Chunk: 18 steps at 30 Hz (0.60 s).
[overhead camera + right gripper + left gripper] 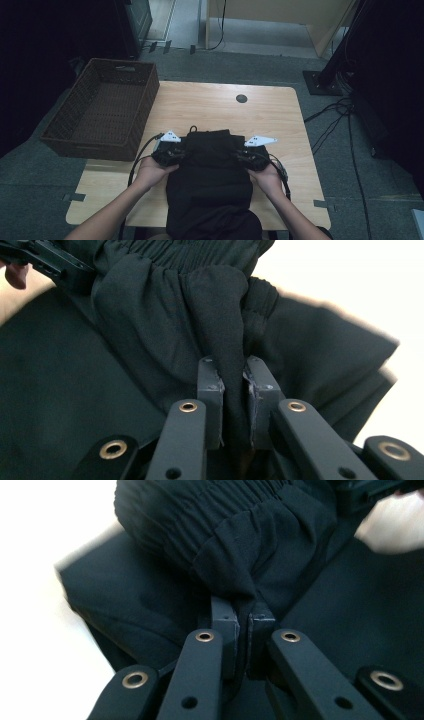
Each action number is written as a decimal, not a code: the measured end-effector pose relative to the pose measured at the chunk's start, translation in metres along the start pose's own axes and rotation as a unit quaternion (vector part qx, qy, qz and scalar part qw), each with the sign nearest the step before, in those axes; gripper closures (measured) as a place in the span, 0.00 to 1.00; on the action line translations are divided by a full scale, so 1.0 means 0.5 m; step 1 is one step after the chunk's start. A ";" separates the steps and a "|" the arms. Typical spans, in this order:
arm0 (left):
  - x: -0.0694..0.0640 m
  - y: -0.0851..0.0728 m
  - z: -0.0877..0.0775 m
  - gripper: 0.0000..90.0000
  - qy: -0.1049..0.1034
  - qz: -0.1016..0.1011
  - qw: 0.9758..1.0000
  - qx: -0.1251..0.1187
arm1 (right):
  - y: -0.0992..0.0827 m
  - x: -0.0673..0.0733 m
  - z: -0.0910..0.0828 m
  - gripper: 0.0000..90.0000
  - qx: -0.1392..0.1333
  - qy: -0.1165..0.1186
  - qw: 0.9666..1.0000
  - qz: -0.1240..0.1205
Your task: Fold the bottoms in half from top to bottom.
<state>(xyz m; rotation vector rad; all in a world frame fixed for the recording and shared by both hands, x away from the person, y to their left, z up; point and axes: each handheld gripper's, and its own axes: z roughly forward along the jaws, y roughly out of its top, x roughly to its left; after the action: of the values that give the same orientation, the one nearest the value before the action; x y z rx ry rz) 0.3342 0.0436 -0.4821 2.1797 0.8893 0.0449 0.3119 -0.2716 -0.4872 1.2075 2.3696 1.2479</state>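
I see black pants point(210, 175) lying on the wooden table point(210, 102). They run long from the near edge toward the far side. The stretchy waist end points away from me, and the legs hang off the near edge. My left gripper point(167, 152) is clamped tight on the left side of the waist point(240, 575). My right gripper point(252, 155) pinches a fold of the cloth at the right side of the waist point(225, 315). A brown basket point(107, 107) sits off the table's left side.

Matt black cloth garment point(210, 175), wood table point(200, 105)
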 end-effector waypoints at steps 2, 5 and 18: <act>0.000 -0.016 0.010 0.97 -0.001 -0.004 1.000 0.014 | -0.017 0.004 0.006 0.89 0.011 0.001 1.000 -0.007; 0.004 -0.024 0.022 0.96 -0.001 -0.013 1.000 0.023 | -0.029 0.004 0.012 0.89 0.022 0.004 1.000 -0.008; 0.037 0.011 0.063 0.96 0.018 -0.029 0.999 0.019 | -0.034 -0.019 0.035 0.89 0.026 -0.014 1.000 -0.009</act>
<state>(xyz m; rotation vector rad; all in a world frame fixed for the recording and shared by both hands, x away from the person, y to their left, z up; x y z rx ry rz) 0.3606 0.0322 -0.5049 2.1937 0.9810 0.0396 0.3171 -0.2736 -0.5129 1.2068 2.4028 1.1630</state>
